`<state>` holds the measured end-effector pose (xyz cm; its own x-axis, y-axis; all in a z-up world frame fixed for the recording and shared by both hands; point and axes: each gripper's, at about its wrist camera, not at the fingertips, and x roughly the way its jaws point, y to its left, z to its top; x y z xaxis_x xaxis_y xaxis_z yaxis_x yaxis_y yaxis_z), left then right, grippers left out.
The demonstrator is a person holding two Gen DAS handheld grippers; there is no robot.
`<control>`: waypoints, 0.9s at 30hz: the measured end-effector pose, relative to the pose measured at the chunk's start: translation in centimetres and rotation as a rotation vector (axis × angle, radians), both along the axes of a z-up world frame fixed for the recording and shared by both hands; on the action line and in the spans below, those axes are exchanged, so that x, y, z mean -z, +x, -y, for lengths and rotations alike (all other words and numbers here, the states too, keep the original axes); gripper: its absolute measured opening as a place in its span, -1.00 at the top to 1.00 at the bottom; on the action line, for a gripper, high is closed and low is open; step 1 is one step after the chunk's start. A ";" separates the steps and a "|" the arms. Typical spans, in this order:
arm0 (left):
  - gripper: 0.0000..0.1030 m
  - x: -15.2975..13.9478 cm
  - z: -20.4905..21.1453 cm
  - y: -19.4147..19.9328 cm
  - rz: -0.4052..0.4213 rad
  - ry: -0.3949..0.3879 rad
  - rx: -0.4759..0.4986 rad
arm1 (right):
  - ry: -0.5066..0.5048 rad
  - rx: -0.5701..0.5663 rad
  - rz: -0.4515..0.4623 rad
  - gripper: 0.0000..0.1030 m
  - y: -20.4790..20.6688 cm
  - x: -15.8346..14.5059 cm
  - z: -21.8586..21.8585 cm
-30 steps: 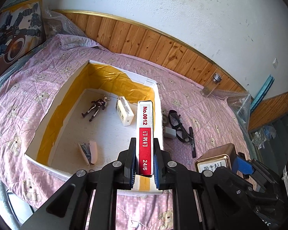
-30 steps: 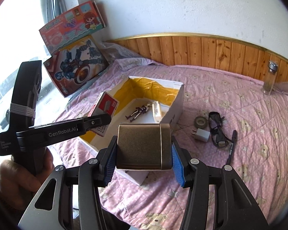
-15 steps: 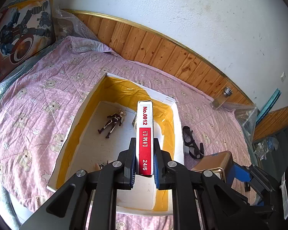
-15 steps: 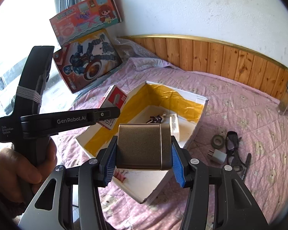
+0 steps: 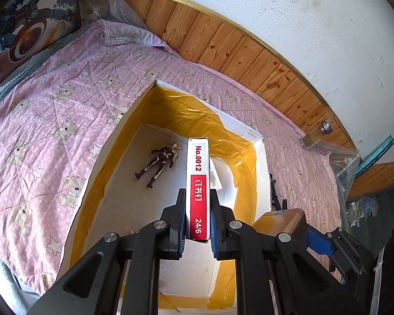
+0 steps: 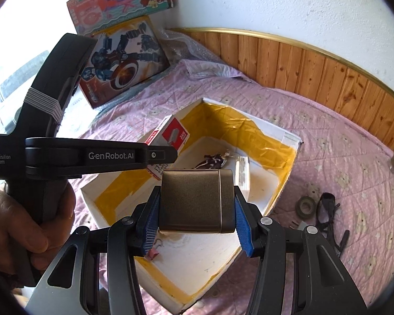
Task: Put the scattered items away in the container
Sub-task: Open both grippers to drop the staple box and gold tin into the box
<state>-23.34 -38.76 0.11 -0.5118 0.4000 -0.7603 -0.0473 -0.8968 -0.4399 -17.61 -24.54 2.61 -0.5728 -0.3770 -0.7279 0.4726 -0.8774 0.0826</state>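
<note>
Container: I see the white open box with yellow tape on its inner walls [image 5: 260, 157] lying on the pink quilt with bear pattern [image 5: 52, 110].
Inside the container: a small dark toy figure [image 5: 161, 161] lies flat on the floor of the box; a white small carton [image 6: 243, 173] is beside it; a pink binder clip [image 6: 153, 252] is near the front wall.
Left gripper [image 5: 197, 223]: my left one clamps the red-and-white staple box marked "No.0012" [image 5: 197, 183] and holds it above the open box.
Right gripper [image 6: 195, 227]: it grips the bronze metal rectangular case [image 6: 197, 200] between blue pads, over the near edge of the box.
Outside, on the quilt: black goggles [image 6: 325, 210] and a dark tape roll [image 6: 306, 206] lie right of the box.
Hand [image 6: 26, 225]: a person's hand holds the left handle.
</note>
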 end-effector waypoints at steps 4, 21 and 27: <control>0.70 1.6 -0.2 -1.3 0.049 -0.006 -0.006 | 0.012 -0.011 0.055 -0.03 -1.9 1.4 0.0; 0.26 6.2 0.0 -4.9 0.200 -0.092 -0.036 | 0.053 -0.021 0.172 -0.05 -7.1 4.7 -0.4; 0.25 5.8 0.1 -3.9 0.192 -0.104 -0.011 | 0.008 0.014 0.182 -0.05 -6.5 4.1 -1.9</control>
